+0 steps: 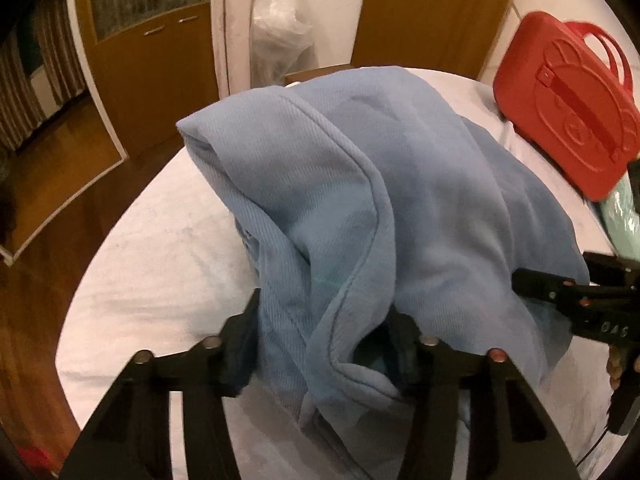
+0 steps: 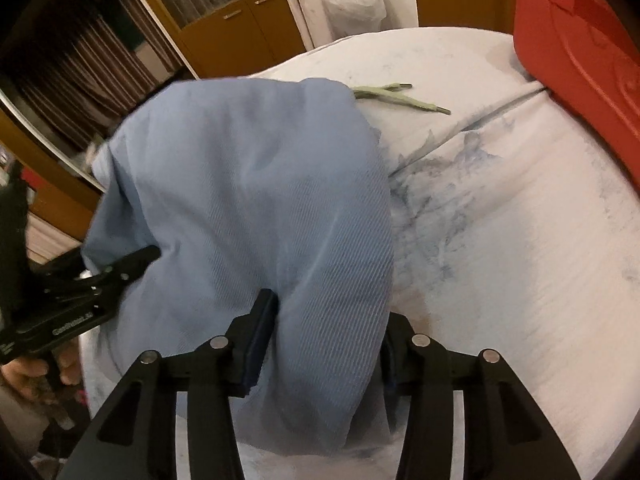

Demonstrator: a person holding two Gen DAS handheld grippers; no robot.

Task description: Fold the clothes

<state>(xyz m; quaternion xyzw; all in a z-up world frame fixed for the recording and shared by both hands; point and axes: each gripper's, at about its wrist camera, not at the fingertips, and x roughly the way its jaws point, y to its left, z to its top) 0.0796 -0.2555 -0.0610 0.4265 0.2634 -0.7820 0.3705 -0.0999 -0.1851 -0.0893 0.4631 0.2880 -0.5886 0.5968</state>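
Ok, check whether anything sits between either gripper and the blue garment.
Nothing visible does. The blue garment is already bunched between the fingers of the left gripper, and of the right gripper too. The red case and the green cord lie apart from both grips.

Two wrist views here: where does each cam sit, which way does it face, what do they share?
Left wrist: on the left gripper, looking down along its fingers at the bunched light-blue garment between them; right gripper shows at the right edge.
Right wrist: on the right gripper, angled down at the same garment; left gripper and a hand show at left.
Shared: garment, white bed cover, red plastic case, wooden cabinet.
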